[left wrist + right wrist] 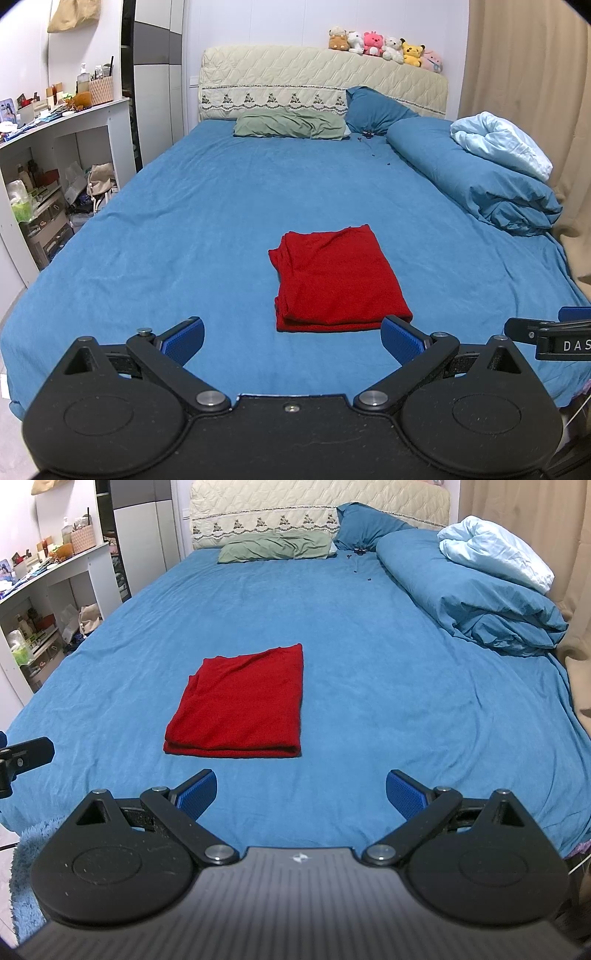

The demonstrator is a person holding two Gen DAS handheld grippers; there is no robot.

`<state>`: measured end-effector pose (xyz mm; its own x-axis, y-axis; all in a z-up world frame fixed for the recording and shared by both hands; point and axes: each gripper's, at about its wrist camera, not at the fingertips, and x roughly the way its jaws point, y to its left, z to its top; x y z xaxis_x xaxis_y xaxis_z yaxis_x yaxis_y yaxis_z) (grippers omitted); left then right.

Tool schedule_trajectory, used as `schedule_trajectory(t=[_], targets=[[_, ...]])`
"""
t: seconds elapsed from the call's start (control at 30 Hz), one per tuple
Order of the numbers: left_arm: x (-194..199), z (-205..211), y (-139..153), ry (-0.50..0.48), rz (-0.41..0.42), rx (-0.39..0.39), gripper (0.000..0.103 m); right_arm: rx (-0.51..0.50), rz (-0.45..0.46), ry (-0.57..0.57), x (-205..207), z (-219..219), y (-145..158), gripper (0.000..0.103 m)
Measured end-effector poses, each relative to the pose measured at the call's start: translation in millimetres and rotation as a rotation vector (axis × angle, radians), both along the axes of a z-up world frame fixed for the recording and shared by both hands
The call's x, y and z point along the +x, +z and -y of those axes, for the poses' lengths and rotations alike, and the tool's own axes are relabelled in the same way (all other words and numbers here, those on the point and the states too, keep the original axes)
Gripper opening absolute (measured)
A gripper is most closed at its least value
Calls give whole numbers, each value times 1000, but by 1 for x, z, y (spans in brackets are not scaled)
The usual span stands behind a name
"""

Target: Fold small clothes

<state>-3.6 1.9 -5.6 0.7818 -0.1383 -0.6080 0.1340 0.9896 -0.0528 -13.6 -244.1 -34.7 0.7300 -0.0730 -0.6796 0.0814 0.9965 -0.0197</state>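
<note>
Neatly folded red garment (240, 705) on a blue bed (369, 664).
Left gripper (291, 339) and right gripper (301, 794) hover with fingers spread, empty, the garment just beyond their tips.

Even, soft indoor light (faint shadows), sharp focus, strong fisheye bending at edges.

A folded cloth (240, 705) lies on the bed (369, 657), ahead of both grippers. Behind it, two pillows (277, 548) rest against the headboard (295, 513). A bundled duvet (472, 590) lies along the right side; shelves (40, 602) stand left of the bed.
</note>
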Motion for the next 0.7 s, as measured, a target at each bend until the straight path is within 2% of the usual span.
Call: schedule_trajectory(t=[0.7], targets=[[-2, 6, 0, 9, 1, -7, 103, -3, 1, 2, -1, -2, -3, 103]])
